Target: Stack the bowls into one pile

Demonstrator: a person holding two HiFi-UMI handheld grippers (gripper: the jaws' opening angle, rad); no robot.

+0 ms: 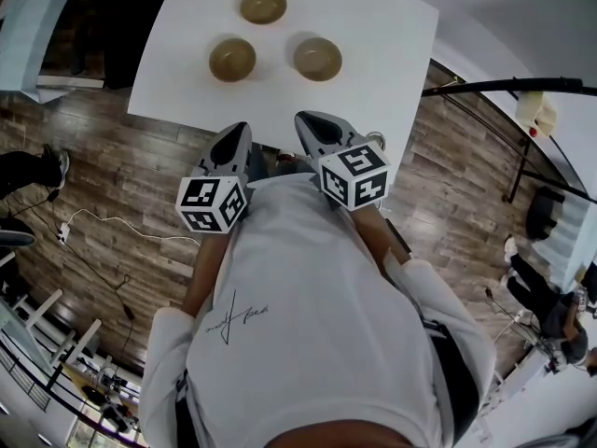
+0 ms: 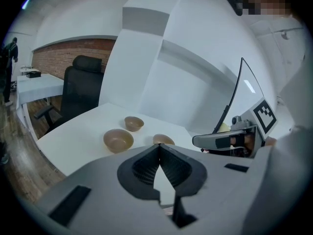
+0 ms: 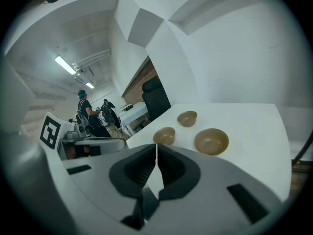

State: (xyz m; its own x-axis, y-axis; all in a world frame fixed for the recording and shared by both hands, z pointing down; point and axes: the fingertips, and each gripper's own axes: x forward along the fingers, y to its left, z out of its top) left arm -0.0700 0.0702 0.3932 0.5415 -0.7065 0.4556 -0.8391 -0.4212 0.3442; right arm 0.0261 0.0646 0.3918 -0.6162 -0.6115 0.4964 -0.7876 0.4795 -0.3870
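Three tan bowls stand apart on the white table (image 1: 392, 35): one at the back (image 1: 263, 6), one front left (image 1: 232, 59), one front right (image 1: 318, 58). My left gripper (image 1: 240, 130) and right gripper (image 1: 304, 119) hover side by side at the table's near edge, short of the bowls, both shut and empty. In the left gripper view the closed jaws (image 2: 159, 146) point toward the bowls (image 2: 118, 140), (image 2: 134, 123), (image 2: 163, 140). From the right gripper view the closed jaws (image 3: 156, 147) face the same bowls (image 3: 211, 141), (image 3: 187, 118), (image 3: 165, 135).
A black office chair (image 2: 80, 89) stands beyond the table's far left side. Several people (image 3: 88, 112) are standing in the distance. A white cable (image 1: 93, 217) lies on the wooden floor to the left of the person.
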